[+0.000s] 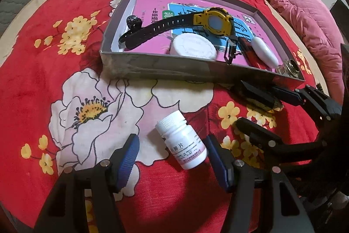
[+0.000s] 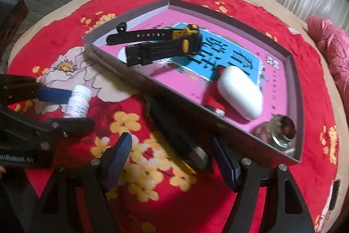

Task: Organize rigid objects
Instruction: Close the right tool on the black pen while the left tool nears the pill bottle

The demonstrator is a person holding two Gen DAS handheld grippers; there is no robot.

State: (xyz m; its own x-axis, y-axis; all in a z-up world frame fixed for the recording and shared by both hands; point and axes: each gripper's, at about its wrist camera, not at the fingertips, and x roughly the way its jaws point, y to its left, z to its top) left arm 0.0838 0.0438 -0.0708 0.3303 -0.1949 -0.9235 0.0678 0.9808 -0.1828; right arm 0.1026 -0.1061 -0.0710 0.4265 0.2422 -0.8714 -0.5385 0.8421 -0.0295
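Note:
A white pill bottle (image 1: pixel 182 142) lies on its side on the red flowered blanket (image 1: pixel 43 71), between the blue pads of my left gripper (image 1: pixel 171 140). That gripper is open and neither pad touches the bottle. To the right, my right gripper (image 2: pixel 172 147) is open astride a dark oblong object (image 2: pixel 181 134) lying just in front of the grey shallow box (image 1: pixel 165 68). From the right wrist, the left gripper (image 2: pixel 72 108) and the bottle (image 2: pixel 77 102) show at the left. The right gripper (image 1: pixel 242 103) shows at the right edge of the left wrist view.
The box holds a yellow and black watch (image 1: pixel 211 21), a white round tin (image 1: pixel 193 47), a white oval case (image 2: pixel 240 93), a red stick (image 2: pixel 214 106), a small glass jar (image 2: pixel 281 133) and a small black round thing (image 1: pixel 134 21). A pink quilted coat (image 1: pixel 305 14) lies at the far right.

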